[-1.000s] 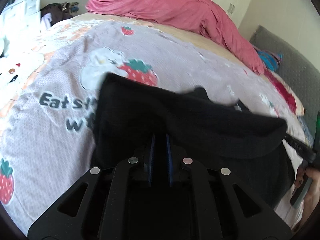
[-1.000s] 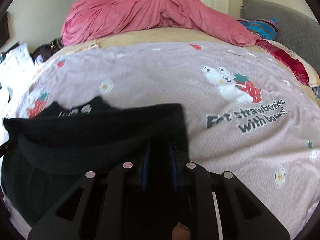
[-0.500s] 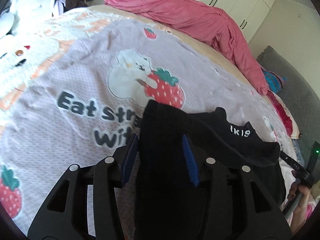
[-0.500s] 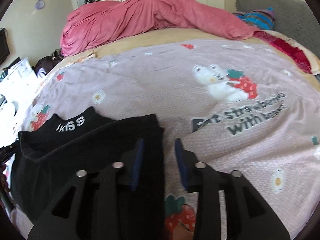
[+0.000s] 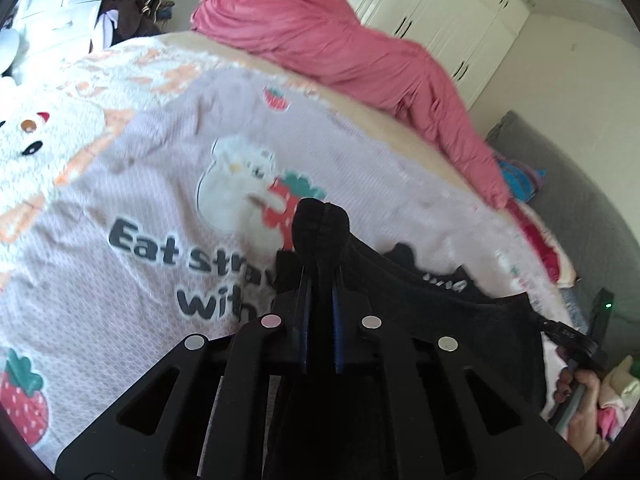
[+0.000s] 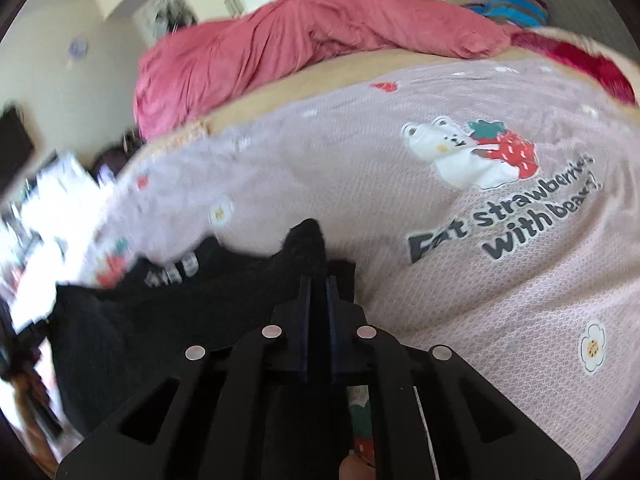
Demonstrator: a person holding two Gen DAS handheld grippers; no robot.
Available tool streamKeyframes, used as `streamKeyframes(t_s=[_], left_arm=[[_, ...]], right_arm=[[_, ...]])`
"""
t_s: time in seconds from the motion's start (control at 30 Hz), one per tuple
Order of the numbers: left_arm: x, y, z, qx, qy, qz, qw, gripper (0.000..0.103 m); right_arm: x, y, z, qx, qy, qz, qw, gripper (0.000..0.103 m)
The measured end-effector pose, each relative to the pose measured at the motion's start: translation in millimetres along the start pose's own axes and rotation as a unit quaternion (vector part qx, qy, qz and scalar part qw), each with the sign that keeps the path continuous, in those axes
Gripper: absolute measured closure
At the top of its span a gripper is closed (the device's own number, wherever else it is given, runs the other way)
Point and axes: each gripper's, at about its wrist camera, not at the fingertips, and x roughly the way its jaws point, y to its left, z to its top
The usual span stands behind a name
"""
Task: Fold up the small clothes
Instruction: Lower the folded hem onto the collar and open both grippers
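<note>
- We've got a black garment, soft matt knit cloth, bit fuzzy at the edge.
- Bedspread looks like a waffle-textured woven cloth with flat printed pictures.
- Pink duvet is crinkly, slightly sheeny fabric.
- Gripper frames are matt black plastic with shiny metal studs.
- Wardrobe doors look smooth and glossy.

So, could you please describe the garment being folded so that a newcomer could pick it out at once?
Start at the bed's lilac blanket printed with bears and strawberries. At its near edge lies the black garment, pinched by the left gripper and right gripper. It is the only black piece, with small white lettering.
</note>
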Motion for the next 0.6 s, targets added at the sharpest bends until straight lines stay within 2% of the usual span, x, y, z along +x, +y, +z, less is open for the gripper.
streamKeyframes(t_s=[0.1, 0.17, 0.33, 0.47, 0.57, 0.6], left_arm=[[1, 6, 3, -0.01, -0.004, -0.002, 0.9999, 0.1], [10, 13, 2, -0.023, 0.003, -0.003, 0.9997, 0.1], [32, 23, -8, -0.036, 0.033, 0.016, 0.9987, 0.1], [30, 24, -9, -0.038, 0.037, 0.024, 0.9983, 0.094], [23, 21, -9, -0.033, 0.037, 0.029, 0.9984, 0.089], [21, 21, -9, -0.034, 0.036, 0.026, 0.9984, 0.087]], right_arm=[[-2, -16, 6, 0.046, -0.011, 0.014, 0.999, 0.097], [6, -22, 3, 0.056, -0.004, 0.008, 0.998, 0.097], [23, -22, -5, 0.047, 0.017, -0.02, 0.999, 0.097], [22, -16, -8, 0.03, 0.015, -0.038, 0.999, 0.094], [19, -14, -9, 0.021, 0.018, -0.043, 0.999, 0.087], [17, -14, -9, 0.019, 0.016, -0.048, 0.999, 0.081]])
